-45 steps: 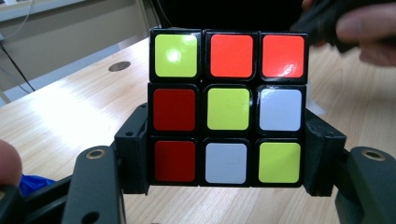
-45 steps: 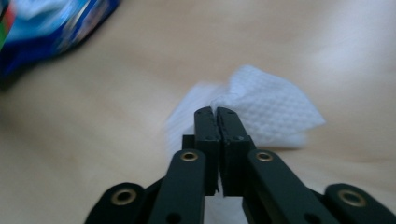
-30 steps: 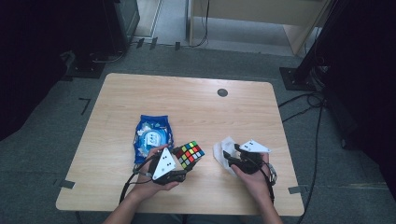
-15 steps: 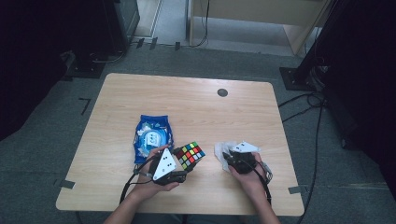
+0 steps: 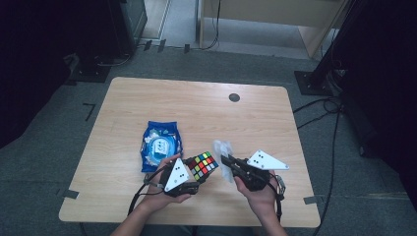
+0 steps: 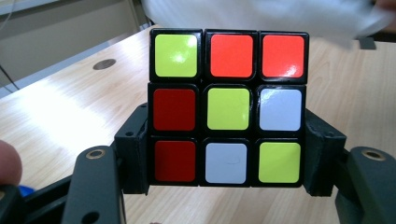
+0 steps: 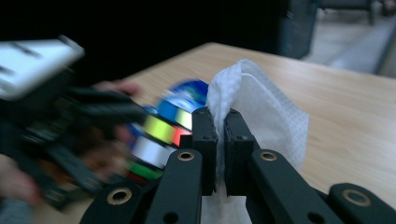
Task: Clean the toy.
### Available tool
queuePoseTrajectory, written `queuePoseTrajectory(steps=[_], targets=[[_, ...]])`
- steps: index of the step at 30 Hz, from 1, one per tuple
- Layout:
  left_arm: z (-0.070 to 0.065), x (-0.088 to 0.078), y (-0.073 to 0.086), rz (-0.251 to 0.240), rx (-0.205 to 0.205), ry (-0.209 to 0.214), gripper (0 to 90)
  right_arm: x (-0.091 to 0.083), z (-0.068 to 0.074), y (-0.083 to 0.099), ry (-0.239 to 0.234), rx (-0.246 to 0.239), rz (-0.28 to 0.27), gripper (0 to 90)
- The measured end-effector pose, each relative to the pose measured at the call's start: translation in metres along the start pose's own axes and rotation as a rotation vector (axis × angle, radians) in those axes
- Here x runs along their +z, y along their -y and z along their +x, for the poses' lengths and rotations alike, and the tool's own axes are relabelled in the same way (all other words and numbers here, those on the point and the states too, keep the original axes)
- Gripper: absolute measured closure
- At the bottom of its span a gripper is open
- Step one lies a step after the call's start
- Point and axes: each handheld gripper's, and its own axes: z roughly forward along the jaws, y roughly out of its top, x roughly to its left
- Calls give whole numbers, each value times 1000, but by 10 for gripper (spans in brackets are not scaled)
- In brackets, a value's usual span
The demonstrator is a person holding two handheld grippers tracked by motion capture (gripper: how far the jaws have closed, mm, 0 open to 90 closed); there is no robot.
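- No readable writing is found on the blue wipe packet (image 5: 161, 146); only a pale round label is seen on its glossy, crinkled foil, lying flat on the wooden table (image 5: 196, 105).
- The puzzle cube (image 6: 227, 108) is clamped between the jaws of the left gripper (image 5: 195, 173), just above the table's near edge; 9 glossy stickers in a black plastic grid are shown: 3 yellow-green, 2 orange, 2 red, 2 white.
- A white, dimpled, soft wipe (image 7: 261, 109) is pinched in the right gripper (image 7: 221, 140), whose jaws have just been closing on it, right beside the cube.
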Motion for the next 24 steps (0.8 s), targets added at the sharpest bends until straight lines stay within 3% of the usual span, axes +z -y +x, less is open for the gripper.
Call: queuePoseTrajectory(steps=[2,6,11,15,18,21,24], targets=[[-3,1,-1,-2,3,8,339,-1,11,-6,-57,-1,-31,864],[-10,1,-4,-11,15,24,339,7,19,-3,-112,32,-21,863],[-11,0,-5,-21,12,31,340,14,16,7,-131,96,-24,863],[-10,-3,-7,-34,9,36,340,15,7,11,-84,120,-32,863],[-9,-5,-8,-43,2,41,341,16,-2,17,-4,117,8,863],[-6,-7,-9,-68,-18,49,341,20,-11,24,73,128,85,863],[-5,-6,-8,-52,-1,32,341,18,-14,25,96,153,71,863]])
